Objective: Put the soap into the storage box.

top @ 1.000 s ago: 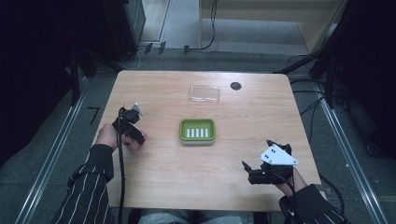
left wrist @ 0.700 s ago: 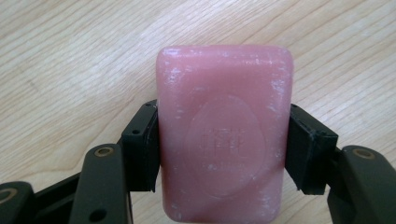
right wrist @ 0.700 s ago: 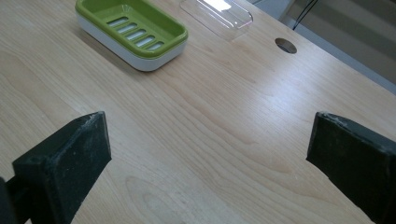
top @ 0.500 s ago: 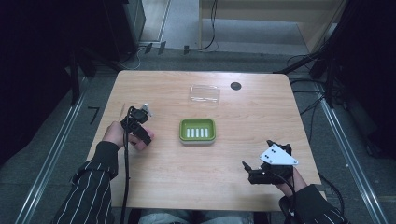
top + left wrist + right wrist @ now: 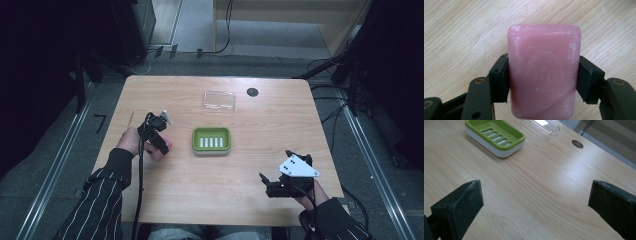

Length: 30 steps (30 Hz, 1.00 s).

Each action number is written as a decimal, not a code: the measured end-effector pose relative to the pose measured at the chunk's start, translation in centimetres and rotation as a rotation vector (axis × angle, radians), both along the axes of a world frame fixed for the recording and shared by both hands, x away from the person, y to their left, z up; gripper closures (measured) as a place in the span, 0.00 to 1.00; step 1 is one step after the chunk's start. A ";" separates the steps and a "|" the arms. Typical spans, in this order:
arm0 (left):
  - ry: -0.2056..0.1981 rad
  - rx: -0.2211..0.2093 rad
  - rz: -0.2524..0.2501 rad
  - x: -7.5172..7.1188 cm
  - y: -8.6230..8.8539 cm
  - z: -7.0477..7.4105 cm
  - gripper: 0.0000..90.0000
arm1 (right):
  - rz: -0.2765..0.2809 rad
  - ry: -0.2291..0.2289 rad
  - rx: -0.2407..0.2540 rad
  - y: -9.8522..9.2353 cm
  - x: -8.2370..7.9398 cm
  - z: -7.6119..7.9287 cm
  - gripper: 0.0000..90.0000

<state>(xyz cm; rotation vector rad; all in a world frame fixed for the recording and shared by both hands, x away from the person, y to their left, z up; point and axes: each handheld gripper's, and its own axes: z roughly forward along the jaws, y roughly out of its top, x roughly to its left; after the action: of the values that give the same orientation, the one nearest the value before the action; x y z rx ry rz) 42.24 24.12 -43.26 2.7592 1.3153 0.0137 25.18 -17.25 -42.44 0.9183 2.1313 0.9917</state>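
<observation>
The table [image 5: 544, 195] is pale wood, or a laminate that looks like it, with a fine streaky grain and a smooth, faintly satin top. The pink soap bar [image 5: 544, 72] looks waxy and smooth, dulled by whitish scuffs, with an oval stamp pressed into its face. The left gripper [image 5: 541, 80] clamps it with 2 matt black plastic-looking pads. The soap dish [image 5: 495, 136] is glossy green plastic over a white base, slotted along its floor. The lid [image 5: 540, 127] is clear, shiny plastic. The right gripper [image 5: 536, 205] has black pads, matt and rough, worn at the edges.
</observation>
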 end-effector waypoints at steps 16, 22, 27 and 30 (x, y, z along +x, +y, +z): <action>0.011 -0.011 -0.061 0.7 -1.4 0.4 0.43 | -0.003 0.003 -0.004 0.0 0.0 0.0 0.00; 0.006 -0.012 -0.078 0.9 -1.7 0.5 0.43 | -0.005 0.002 -0.006 -0.1 -0.1 0.0 0.00; 0.005 -0.018 -0.105 1.1 -2.3 0.7 0.43 | -0.008 0.003 -0.007 0.0 -0.1 -0.1 0.00; 0.005 -0.015 -0.113 1.2 -2.5 0.9 0.43 | -0.011 0.004 -0.004 -0.1 -0.1 0.0 0.00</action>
<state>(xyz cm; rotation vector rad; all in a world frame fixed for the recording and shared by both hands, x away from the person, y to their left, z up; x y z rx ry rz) 43.41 21.63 -42.41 2.8176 1.1538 -0.0101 25.07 -17.34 -42.49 0.9294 2.1287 0.9810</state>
